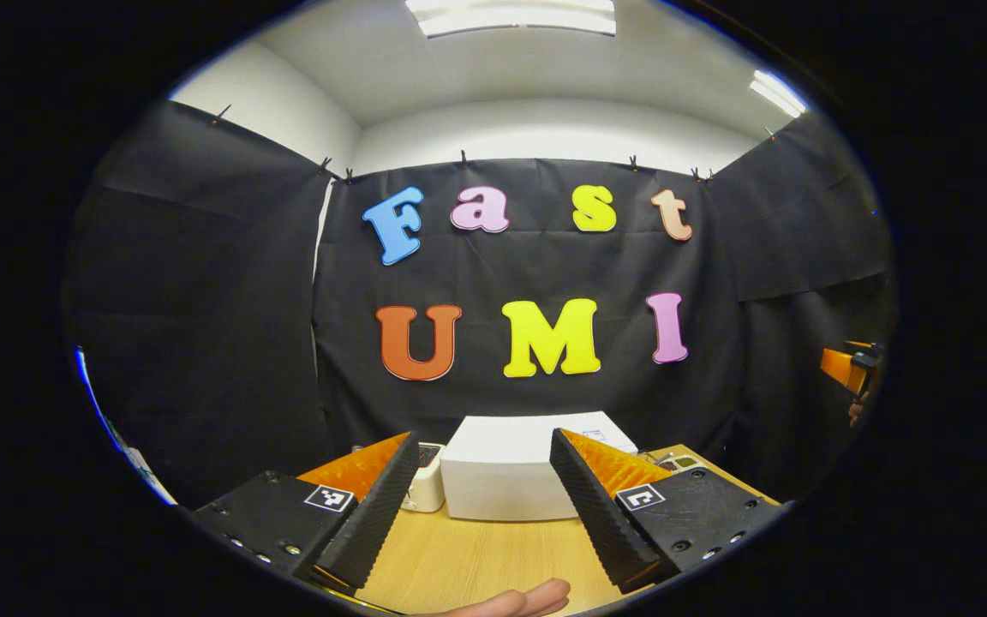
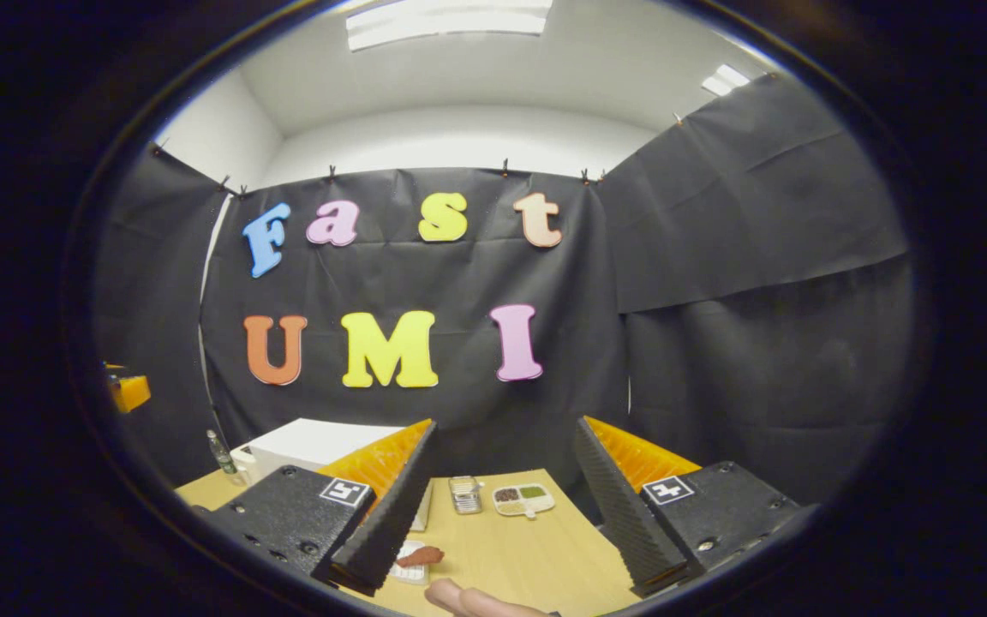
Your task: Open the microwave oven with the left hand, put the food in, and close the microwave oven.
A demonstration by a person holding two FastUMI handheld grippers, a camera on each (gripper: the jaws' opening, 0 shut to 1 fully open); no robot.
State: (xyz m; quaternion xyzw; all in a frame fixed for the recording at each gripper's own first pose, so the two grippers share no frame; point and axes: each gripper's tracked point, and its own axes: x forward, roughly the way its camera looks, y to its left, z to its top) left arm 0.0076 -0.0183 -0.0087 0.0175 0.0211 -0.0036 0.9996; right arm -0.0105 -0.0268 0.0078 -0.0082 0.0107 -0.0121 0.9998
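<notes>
Left gripper (image 1: 483, 506) fingers are spread wide, nothing held; microwave oven (image 1: 515, 470) is framed between them at 12 o'clock, door shut. The door edge should be approached squarely before the pull. Right gripper (image 2: 502, 514) is likewise wide and empty; food (image 2: 419, 557) is seen at 7 o'clock on the table (image 2: 528, 557), small tray (image 2: 523, 500) at 12.

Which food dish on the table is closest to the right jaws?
The plate with the reddish-brown food, right beside the right gripper. The tray with divided sections and the small metal-looking container sit farther back on the table, toward the wall.
</notes>
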